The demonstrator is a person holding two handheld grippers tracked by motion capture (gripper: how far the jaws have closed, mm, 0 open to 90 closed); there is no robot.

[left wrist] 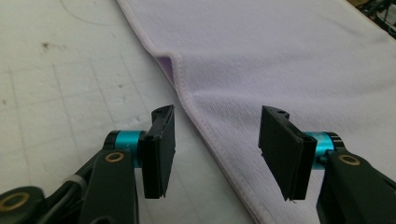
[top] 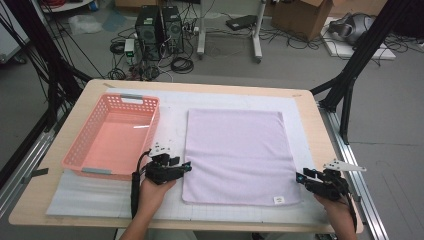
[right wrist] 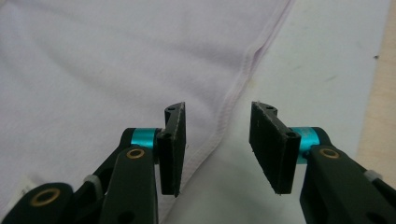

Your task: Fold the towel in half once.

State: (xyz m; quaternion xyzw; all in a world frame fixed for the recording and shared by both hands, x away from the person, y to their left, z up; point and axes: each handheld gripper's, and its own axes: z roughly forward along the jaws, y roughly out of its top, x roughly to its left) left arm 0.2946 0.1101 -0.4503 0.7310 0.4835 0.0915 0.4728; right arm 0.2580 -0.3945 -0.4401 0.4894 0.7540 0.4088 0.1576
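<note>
A pale lilac towel (top: pixel 235 155) lies spread flat on a white gridded mat (top: pixel 170 112), with a small white label (top: pixel 279 200) at its near right corner. My left gripper (top: pixel 187 166) sits at the towel's left edge near the front. Its jaws stand open in the left gripper view (left wrist: pixel 215 149), astride the towel hem (left wrist: pixel 205 135) without pressing it. My right gripper (top: pixel 300 177) is at the towel's right edge near the front. It is open too (right wrist: pixel 217 144), and the towel's stitched hem (right wrist: pixel 233 93) runs up between the pads.
A pink slotted basket (top: pixel 154 122) stands on the table's left, just beyond my left gripper. The wooden table edge (top: pixel 320 130) lies close to my right hand. Black frame struts, computers and cables are on the floor behind.
</note>
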